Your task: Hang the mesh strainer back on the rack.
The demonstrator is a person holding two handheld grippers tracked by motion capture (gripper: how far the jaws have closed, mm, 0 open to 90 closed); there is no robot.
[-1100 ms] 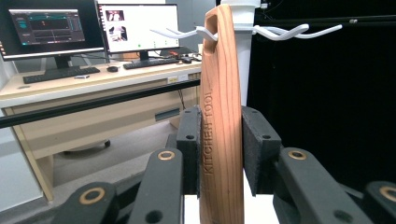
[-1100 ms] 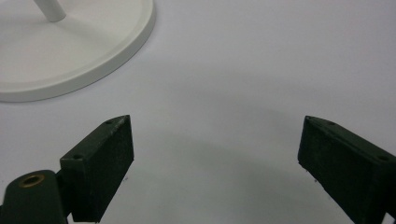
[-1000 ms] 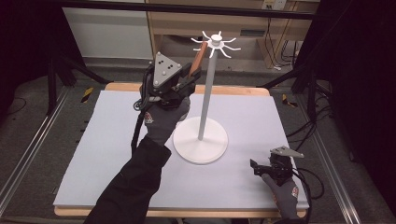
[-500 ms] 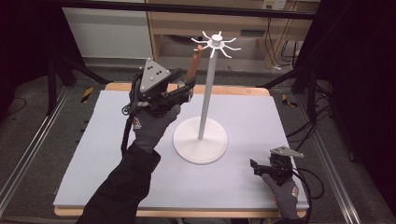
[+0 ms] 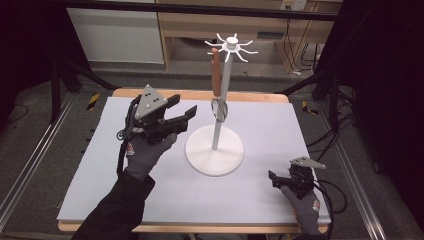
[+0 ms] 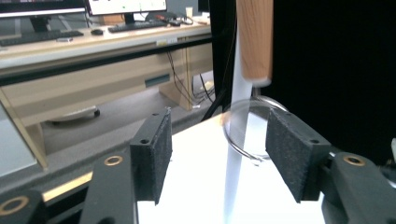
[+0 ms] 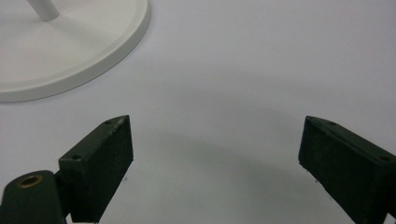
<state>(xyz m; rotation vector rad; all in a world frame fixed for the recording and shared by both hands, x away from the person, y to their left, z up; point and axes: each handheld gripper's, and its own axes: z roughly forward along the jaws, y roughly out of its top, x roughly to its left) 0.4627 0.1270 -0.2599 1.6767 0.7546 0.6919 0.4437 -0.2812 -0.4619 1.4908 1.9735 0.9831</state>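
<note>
A: Table first. White mat (image 5: pixel 100 190), a white stand (image 5: pixel 215 156) mid-table, round base and thin pole, with a ring of hooks (image 5: pixel 231 47) on top. A wooden-handled utensil (image 5: pixel 216 75) hangs from a hook on the near-left side of the ring; its wire loop end (image 5: pixel 219 108) dangles against the pole.

B: A second ago?

A: Then the left gripper (image 5: pixel 181 116) was clamped on the handle, up near the hooks. Since then its jaws have just been opening, and the hand has come down and away to the left. In the left gripper view the pads (image 6: pixel 152 158) stand wide apart; the handle (image 6: pixel 254 39) and loop (image 6: pixel 247 128) show beyond them, untouched.

B: So it's let go?

A: Reads that way. The utensil hangs free, carried by the hook alone. My judgement: hanging step done, left hand clearing off.

B: Right side?

A: Right gripper (image 5: pixel 284 179) rests at the near-right corner of the mat, unmoved, jaws spread wide over bare mat, holding nothing.
</note>
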